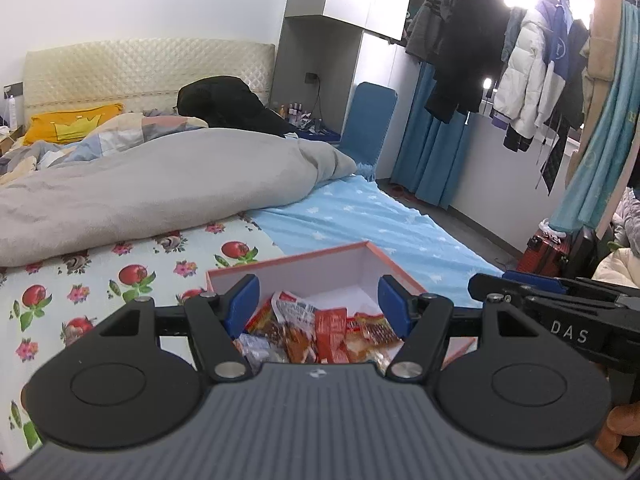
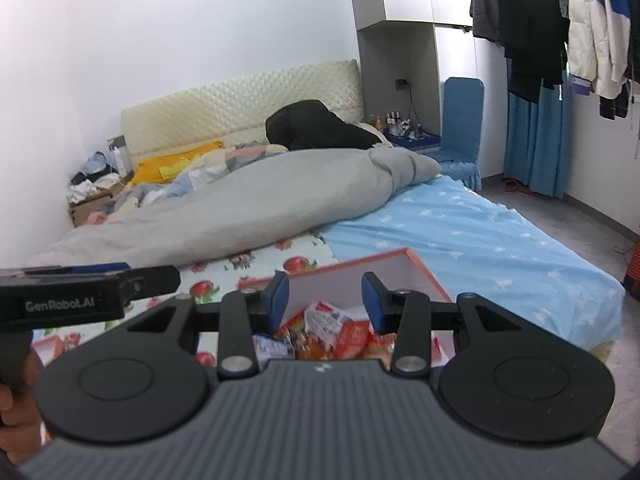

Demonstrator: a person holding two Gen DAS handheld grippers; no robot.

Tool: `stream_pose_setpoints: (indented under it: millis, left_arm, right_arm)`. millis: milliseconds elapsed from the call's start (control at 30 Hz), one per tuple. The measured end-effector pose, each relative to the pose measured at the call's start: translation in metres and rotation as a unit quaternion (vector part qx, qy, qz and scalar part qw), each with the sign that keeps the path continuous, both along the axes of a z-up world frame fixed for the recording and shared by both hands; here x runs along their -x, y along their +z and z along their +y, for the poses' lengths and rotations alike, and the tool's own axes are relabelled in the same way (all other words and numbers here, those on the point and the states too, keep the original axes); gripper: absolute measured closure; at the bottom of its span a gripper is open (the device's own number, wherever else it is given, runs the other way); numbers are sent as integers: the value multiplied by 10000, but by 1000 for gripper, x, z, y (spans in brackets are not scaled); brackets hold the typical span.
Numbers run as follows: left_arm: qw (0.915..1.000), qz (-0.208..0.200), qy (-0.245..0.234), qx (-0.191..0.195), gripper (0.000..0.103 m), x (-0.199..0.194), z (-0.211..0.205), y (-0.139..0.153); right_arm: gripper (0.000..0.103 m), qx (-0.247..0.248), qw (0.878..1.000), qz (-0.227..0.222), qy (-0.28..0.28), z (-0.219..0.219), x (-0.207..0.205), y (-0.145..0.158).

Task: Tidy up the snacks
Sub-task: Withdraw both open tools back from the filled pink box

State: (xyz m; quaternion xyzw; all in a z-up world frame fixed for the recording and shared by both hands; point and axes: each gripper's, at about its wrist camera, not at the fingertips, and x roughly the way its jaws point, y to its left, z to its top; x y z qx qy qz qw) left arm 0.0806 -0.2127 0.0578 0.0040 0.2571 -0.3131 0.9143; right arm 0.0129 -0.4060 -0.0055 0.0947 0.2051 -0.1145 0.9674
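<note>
1. So, progress check: the shallow cardboard box with the salmon-pink rim and white inside (image 1: 362, 249) sits on the bed, on the fruit-and-flower print sheet (image 1: 132, 264) right where it meets the light blue star-print sheet (image 1: 360, 216).
2. Inside it there's already a heap of crinkly orange, red and silver snack packets (image 1: 316, 336), piled at the near end. The far end of the box looks bare.
3. Left gripper (image 1: 314, 306): jaws spread apart, nothing between the blue pads, just hanging over the box's near end. The snacks show through the gap but aren't being touched.
4. Right gripper (image 2: 325, 300): jaws narrower but also released, nothing pinched. It hangs over the same box, just beside the left one.
5. What's done, I'd guess: most of the gathering, since I can't spot a loose packet anywhere on the sheets or near the rumpled grey duvet (image 1: 160, 184).
6. What's left: the pile is a jumble, so maybe tidying it, or a lid. There's a bit of something pink-edged at the lower left of the right view, can't tell what it is.
</note>
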Motion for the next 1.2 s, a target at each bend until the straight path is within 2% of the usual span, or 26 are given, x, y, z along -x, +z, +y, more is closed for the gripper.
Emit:
stream_pose_setpoints:
  millis: [267,500,600,700,900,1000,1200]
  left_arm:
    - [9993,224,303,-15,32,27,26,-36]
    - [9981,288,536,39,32,33,47,-50]
    - [9976,269,637,-79,32,28,53,-55]
    - [9968,395,693,-20,32,23,60,-63]
    - [9967,403,706,-63,32,24,64,-80]
    - [9963,409,733,-155,32,26,65,-86]
    - [9950,456,886,-77,32,28,71,-89]
  right_arm:
    - [60,-43,9999,148,-39,13,29,-29]
    - [60,-96,9991,402,61,21,35,-47]
    - [60,-89,9993,356,69,25,39,-50]
    - [60,-115,9995,295,67,27,38,-51]
    - [60,-7,9997,180,162,31,43,-59]
    - [60,-76,9996,249,128,31,45,-65]
    - [60,-172,9994,276,129,29,43,-71]
